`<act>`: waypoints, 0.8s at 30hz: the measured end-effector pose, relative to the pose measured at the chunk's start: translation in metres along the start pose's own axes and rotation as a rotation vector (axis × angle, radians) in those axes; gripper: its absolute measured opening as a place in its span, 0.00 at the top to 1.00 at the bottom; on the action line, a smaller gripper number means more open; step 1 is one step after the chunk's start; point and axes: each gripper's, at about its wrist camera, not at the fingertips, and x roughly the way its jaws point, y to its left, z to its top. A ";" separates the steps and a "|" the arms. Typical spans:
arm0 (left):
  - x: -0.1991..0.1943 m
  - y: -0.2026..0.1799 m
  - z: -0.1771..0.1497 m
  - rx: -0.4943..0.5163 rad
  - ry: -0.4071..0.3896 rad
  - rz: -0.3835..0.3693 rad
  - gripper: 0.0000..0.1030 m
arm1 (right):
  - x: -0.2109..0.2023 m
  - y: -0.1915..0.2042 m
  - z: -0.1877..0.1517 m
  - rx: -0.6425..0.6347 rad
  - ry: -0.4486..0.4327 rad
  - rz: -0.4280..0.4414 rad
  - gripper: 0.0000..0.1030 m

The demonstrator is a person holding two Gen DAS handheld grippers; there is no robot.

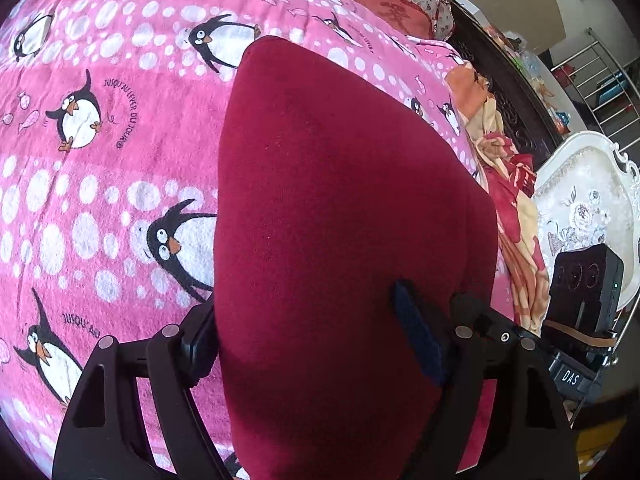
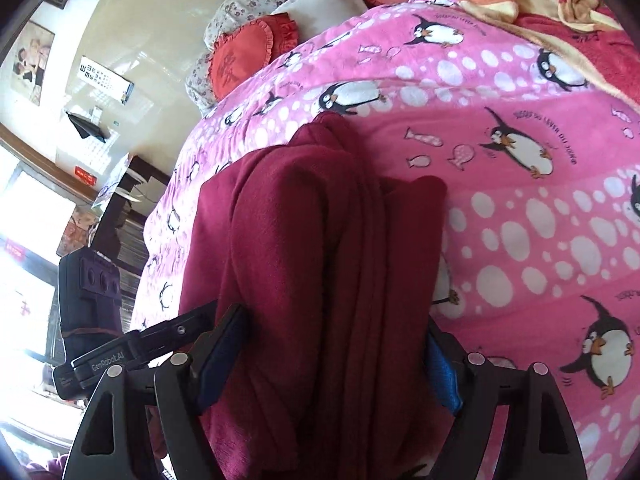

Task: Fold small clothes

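Observation:
A dark red knit garment [image 1: 344, 216] lies on the pink penguin blanket [image 1: 100, 184]. In the left wrist view it is a smooth flat panel running away from the camera, and my left gripper [image 1: 316, 340] is shut on its near end, fingers wide on the thick cloth. In the right wrist view the same garment [image 2: 320, 248] is bunched in long folds, and my right gripper [image 2: 332, 360] is shut on that bundle, blue pads [image 2: 440, 376] pressing its sides. The other gripper [image 2: 88, 304] shows at the left there.
Red and floral pillows [image 2: 256, 48] sit at the bed's head. A red and cream blanket [image 1: 516, 216] is heaped along the bed's far side, beside a white ornate chair [image 1: 584, 204]. A dark headboard [image 1: 508, 92] and metal rack [image 1: 608, 80] stand beyond.

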 end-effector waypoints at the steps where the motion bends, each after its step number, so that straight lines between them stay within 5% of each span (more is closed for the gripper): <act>1: -0.001 -0.001 0.000 0.016 0.002 0.002 0.25 | -0.002 0.006 -0.001 -0.032 -0.007 -0.017 0.25; 4: -0.009 -0.003 0.000 0.041 -0.005 -0.005 0.40 | -0.010 0.021 -0.002 -0.098 -0.029 -0.056 0.46; 7: -0.029 0.001 0.000 0.039 -0.007 -0.034 0.53 | -0.023 0.036 0.001 -0.107 -0.048 -0.025 0.55; 13: -0.088 0.009 0.000 0.093 -0.066 0.062 0.54 | -0.020 0.083 0.005 -0.156 -0.035 0.079 0.56; 19: -0.117 0.054 -0.003 0.054 -0.074 0.192 0.54 | 0.027 0.115 -0.001 -0.160 0.055 0.154 0.56; 21: -0.111 0.071 -0.006 0.013 -0.058 0.225 0.54 | 0.052 0.121 -0.006 -0.161 0.092 0.114 0.55; 24: -0.101 0.093 -0.012 -0.050 -0.055 0.224 0.53 | 0.070 0.131 -0.014 -0.284 0.089 -0.081 0.49</act>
